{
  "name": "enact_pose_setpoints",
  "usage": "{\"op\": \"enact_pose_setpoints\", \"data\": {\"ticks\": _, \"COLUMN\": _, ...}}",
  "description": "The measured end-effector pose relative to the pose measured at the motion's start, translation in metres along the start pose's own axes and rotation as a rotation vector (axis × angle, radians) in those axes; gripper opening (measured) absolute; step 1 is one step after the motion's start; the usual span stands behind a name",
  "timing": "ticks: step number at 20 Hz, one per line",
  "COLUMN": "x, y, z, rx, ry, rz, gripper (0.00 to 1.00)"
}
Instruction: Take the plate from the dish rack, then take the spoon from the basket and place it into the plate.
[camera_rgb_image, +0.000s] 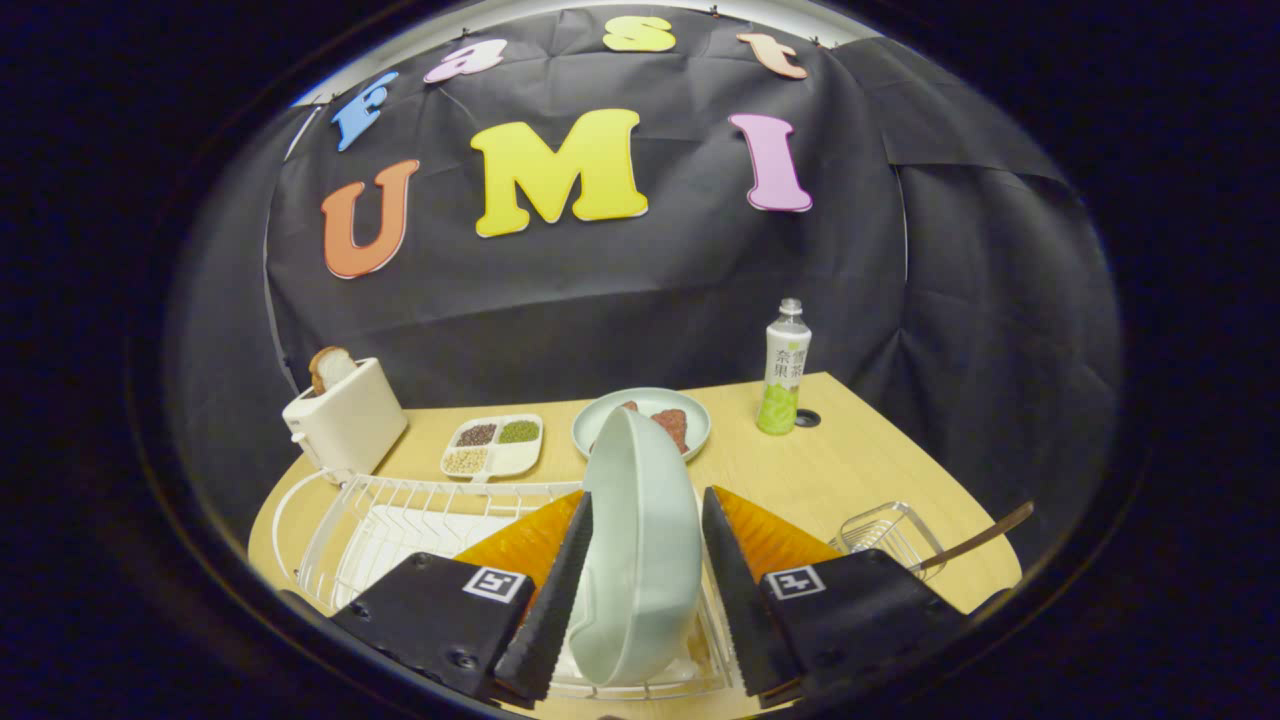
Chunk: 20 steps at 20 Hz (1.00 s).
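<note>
Plate (640, 545) stood on edge between gripper (645, 520) fingers, above white wire dish rack (400, 520); both fingers seemed to press its sides, clamped. Square black-and-white marker tags sat on gripper body. Bottle (783, 370) at 1 o'clock carried label print, left unread. Second plate (600, 425) with reddish food lay at 12 o'clock beyond fingers. Divided tray (493, 446) and toaster (345, 420) at 10–11 o'clock. Wire basket (890, 535) with spoon (975, 540) at 3 o'clock.

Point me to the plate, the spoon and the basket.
plate (640, 560): gripper view, its back, between the fingers.
spoon (975, 541): gripper view, handle.
basket (893, 533): gripper view, wire rim.
</note>
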<state>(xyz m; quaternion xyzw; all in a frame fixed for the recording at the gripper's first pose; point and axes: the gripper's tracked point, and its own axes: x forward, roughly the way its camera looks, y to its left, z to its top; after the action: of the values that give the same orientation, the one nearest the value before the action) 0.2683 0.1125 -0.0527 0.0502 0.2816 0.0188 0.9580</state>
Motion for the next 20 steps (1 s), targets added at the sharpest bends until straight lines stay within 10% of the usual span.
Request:
{"op": "enact_pose_setpoints", "data": {"ticks": 4, "x": -0.008, "y": 0.008, "z": -0.001, "rx": -0.021, "ry": 0.015, "rz": -0.05, "gripper": 0.37}}
{"op": "enact_pose_setpoints", "data": {"ticks": 16, "x": -0.031, "y": -0.005, "z": 0.038, "rx": -0.168, "ry": -0.017, "rz": -0.323, "gripper": 0.29}}
{"op": "enact_pose_setpoints", "data": {"ticks": 20, "x": -0.055, "y": 0.011, "z": 0.066, "rx": -0.212, "ry": -0.119, "rz": -0.28, "gripper": 0.29}}
